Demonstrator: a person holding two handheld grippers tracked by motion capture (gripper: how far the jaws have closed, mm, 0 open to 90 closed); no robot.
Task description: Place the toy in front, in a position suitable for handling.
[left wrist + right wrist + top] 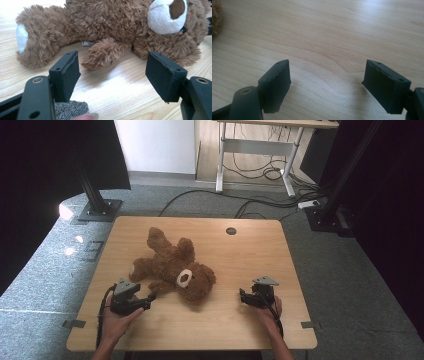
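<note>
While both jaws are gaping, you're aiming L gripper (112, 75) at fluffy brown plush teddy bear (172, 267); R gripper (325, 82) idling, grab pending.

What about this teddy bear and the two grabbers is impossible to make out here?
- Teddy bear: its underside is hidden against the table in the high view.
- White label, left gripper view: print too small, half tucked under fur.
- Teddy bear in the right gripper view: cut off by the left edge, just a fur tuft.
</note>
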